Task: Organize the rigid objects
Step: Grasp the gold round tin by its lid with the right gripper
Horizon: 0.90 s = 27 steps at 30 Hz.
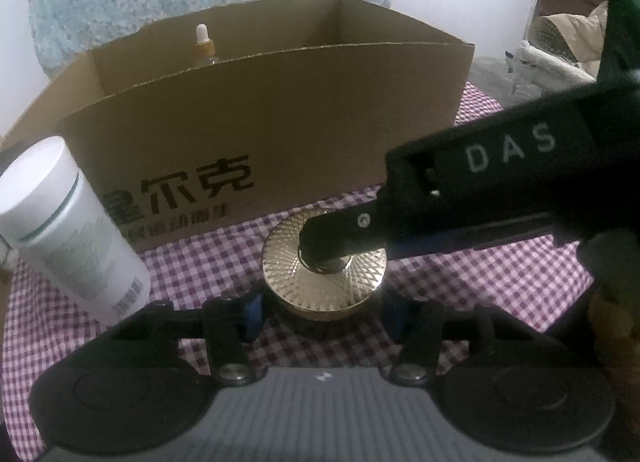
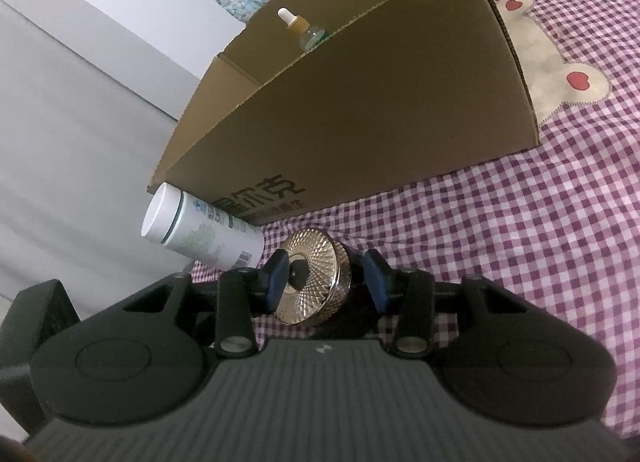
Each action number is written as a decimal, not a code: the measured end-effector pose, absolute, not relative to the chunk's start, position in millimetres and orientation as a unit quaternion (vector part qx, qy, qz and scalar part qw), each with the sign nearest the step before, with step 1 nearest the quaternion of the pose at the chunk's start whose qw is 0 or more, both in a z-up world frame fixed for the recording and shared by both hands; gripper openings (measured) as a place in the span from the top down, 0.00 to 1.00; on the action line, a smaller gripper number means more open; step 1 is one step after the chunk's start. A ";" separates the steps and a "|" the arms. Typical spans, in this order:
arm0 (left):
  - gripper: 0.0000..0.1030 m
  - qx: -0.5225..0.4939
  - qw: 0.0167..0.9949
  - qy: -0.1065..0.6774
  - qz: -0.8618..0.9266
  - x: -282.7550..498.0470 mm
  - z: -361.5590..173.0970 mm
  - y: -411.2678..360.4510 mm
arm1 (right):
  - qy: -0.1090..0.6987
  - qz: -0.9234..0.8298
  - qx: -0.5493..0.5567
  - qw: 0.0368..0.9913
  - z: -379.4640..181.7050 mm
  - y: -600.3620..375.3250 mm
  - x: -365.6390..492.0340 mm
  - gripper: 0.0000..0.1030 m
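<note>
A jar with a faceted gold lid (image 1: 324, 278) and a dark body sits on the checked cloth in front of a cardboard box (image 1: 280, 121). My left gripper (image 1: 323, 314) straddles it, with its blue pads against either side of the lid's rim. My right gripper's upper finger (image 1: 340, 229) comes in from the right and presses on the lid's centre. In the right wrist view my right gripper (image 2: 326, 282) is shut on the jar (image 2: 316, 282), one pad on the lid top and the other at the base. A dropper bottle (image 1: 204, 47) stands inside the box.
A white bottle with a teal band (image 1: 68, 229) is at the box's front left corner, close to the left of the jar. The purple checked cloth (image 2: 520, 242) stretches to the right, with a bear patch (image 2: 560, 73) past the box. A pale wall (image 2: 80, 121) lies beyond the cloth's left edge.
</note>
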State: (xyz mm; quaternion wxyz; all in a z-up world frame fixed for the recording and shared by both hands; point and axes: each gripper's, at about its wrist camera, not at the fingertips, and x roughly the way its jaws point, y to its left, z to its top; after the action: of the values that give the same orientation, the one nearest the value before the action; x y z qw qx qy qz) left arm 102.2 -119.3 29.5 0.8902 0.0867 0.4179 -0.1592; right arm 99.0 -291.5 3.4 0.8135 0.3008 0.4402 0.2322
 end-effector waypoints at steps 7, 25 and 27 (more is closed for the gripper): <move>0.45 0.081 0.887 0.427 -0.158 89.1 30.8 -123.4 | 0.444 0.231 0.306 0.810 1.9 -296.5 89.1 0.59; 0.45 0.089 0.886 0.427 -0.155 86.8 30.1 -126.8 | 0.445 0.233 0.306 0.808 -1.9 -295.0 88.3 0.54; 0.45 0.089 0.886 0.427 -0.154 86.8 29.9 -127.2 | 0.445 0.233 0.307 0.808 -2.3 -295.0 88.4 0.54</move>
State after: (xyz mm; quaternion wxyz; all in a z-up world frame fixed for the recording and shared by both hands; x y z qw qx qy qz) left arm 86.8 -127.2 29.9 0.8864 0.0889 0.4272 -0.1544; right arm 88.4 -295.0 -2.3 0.8083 0.3067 0.4452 0.2333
